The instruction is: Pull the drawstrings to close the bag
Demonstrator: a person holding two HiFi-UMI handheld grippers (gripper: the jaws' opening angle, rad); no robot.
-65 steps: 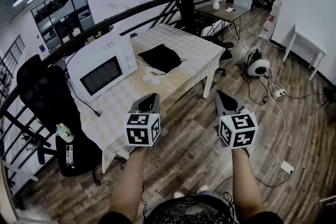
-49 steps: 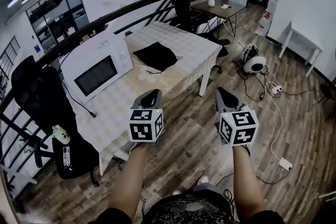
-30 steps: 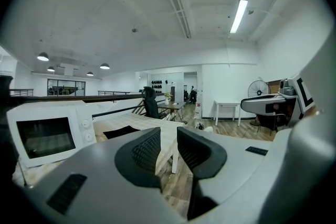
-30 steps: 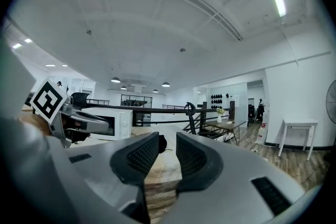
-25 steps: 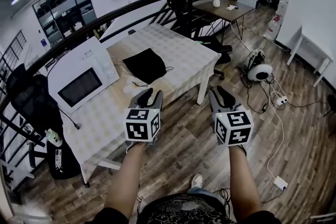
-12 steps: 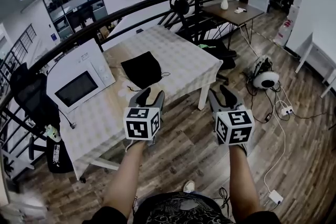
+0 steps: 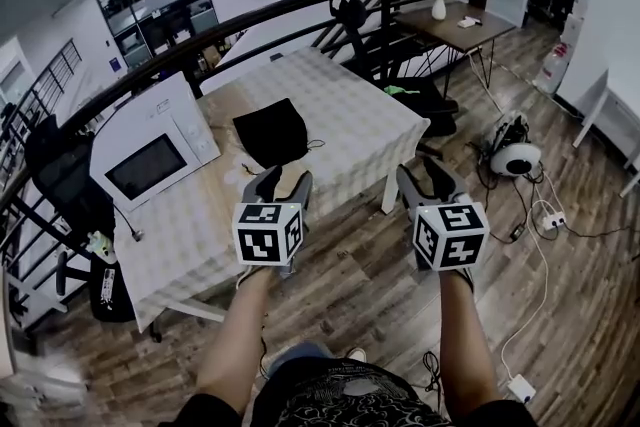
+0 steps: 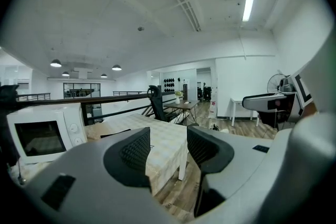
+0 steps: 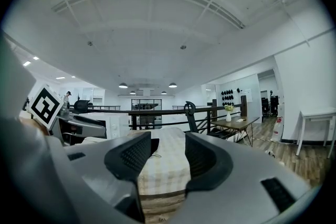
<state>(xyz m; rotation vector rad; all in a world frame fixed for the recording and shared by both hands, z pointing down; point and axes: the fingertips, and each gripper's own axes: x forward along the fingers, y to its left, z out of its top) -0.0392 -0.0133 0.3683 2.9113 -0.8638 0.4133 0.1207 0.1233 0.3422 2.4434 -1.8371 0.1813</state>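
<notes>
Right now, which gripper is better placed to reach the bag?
Left, likely: the left gripper is at the table edge facing the black bag; the right gripper is over floor beside it. Both have just been opening, nothing between their jaws.

Bag (image 7: pixel 275 130) lies on table (image 7: pixel 345 100) right of microwave (image 7: pixel 150 160), apparently not touching.

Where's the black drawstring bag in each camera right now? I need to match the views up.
Head view: black bag upper centre-left, flat on the checked-cloth table, right of the microwave.
Left gripper view: black bag a thin dark strip low, left of centre, partly hidden.
Right gripper view: black bag a dark patch just below centre.
Shared landmark: the checked-cloth table under it in all three.
</notes>
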